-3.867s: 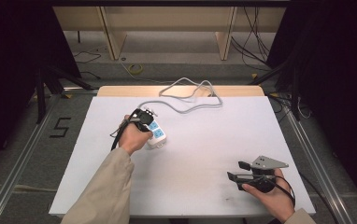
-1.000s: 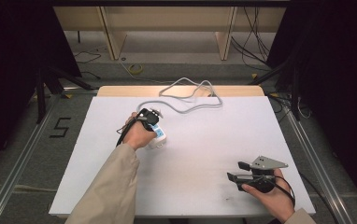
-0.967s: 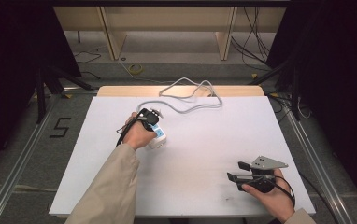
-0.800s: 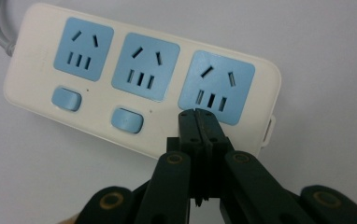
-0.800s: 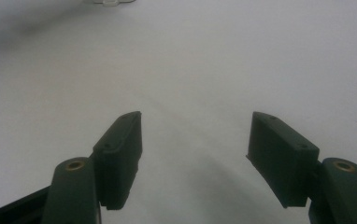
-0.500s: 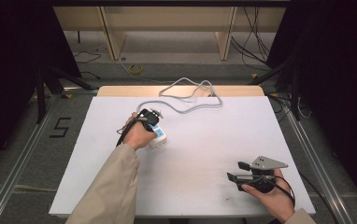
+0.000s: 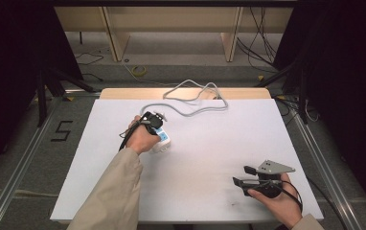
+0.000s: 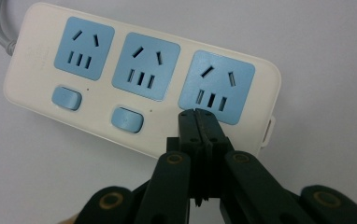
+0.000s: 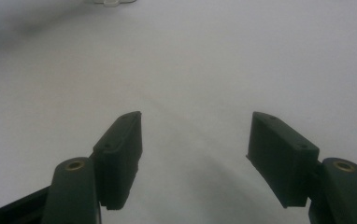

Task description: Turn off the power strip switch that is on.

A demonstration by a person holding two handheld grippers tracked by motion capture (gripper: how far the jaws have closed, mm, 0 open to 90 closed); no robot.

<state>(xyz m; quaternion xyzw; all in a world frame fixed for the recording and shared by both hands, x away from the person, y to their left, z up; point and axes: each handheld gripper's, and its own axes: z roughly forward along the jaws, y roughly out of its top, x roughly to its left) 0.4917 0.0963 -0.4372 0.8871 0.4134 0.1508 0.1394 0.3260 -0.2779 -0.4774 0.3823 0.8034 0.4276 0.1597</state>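
My left tongs [image 8: 196, 114] are clenched tight with nothing between them, jaws pressed flat together, tips down on the white power strip [image 8: 139, 74] right where its third rocker switch should be, just under the blue socket [image 8: 216, 87] at the far end from the cord. The other two blue switches [image 8: 67, 97] sit uncovered next to it under their own sockets. From the high view the left tongs [image 7: 151, 120] and my hand are on top of the strip [image 7: 163, 141], which lies left of centre on the white tabletop [image 7: 219, 143], with its grey cord [image 7: 195, 103] looping off toward the back edge.

My right tongs [image 9: 194, 140] are released, jaws wide apart, just bare tabletop between them. In the high view they [image 7: 241, 182] sit near the front right corner, pointing left, well apart from the strip.
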